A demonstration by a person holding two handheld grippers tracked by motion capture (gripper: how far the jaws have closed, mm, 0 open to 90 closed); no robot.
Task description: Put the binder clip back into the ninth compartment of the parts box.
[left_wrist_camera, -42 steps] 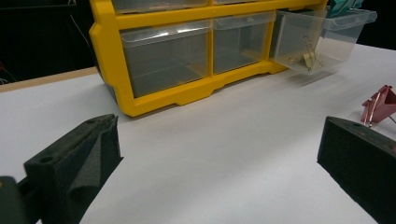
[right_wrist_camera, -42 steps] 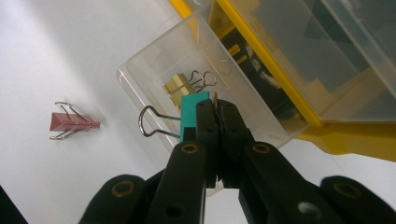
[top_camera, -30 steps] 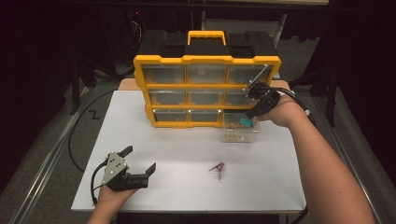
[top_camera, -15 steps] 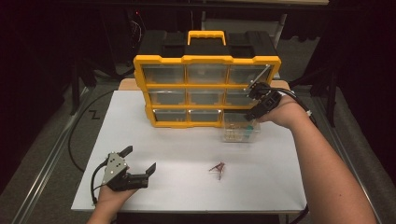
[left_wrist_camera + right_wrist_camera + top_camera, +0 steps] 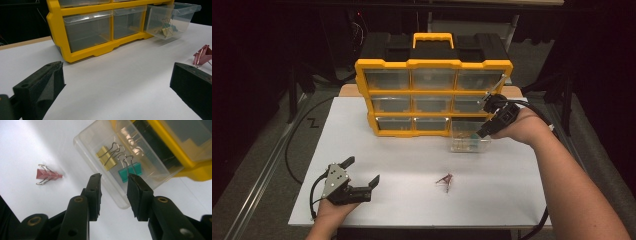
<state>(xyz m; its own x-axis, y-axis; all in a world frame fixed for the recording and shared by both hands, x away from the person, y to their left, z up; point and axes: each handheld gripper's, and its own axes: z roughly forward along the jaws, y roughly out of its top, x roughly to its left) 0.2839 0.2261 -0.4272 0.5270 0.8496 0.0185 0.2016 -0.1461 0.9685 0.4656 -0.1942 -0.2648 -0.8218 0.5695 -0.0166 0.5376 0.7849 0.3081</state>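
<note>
A clear plastic drawer (image 5: 469, 140) stands pulled out on the white table in front of the yellow organizer (image 5: 432, 97). It holds a yellow binder clip (image 5: 106, 155) and a teal binder clip (image 5: 130, 171). My right gripper (image 5: 486, 131) hovers just over the drawer's near rim; in the right gripper view the right gripper (image 5: 113, 183) is open with nothing between the jaws. A red binder clip (image 5: 444, 179) lies loose on the table. My left gripper (image 5: 362, 172) rests near the front left, jaws wide open and empty, pointing toward the organizer (image 5: 82, 47) and the red clip (image 5: 203, 56).
The organizer has nine clear drawers and a yellow handle (image 5: 432, 39) on a black top. The bottom right slot is vacant behind the drawer (image 5: 172, 20). Black cables trail off both table sides. The white tabletop (image 5: 412, 160) lies between the two grippers.
The right gripper has shifted slightly over the pulled-out drawer. The left gripper and the red clip have stayed put.
</note>
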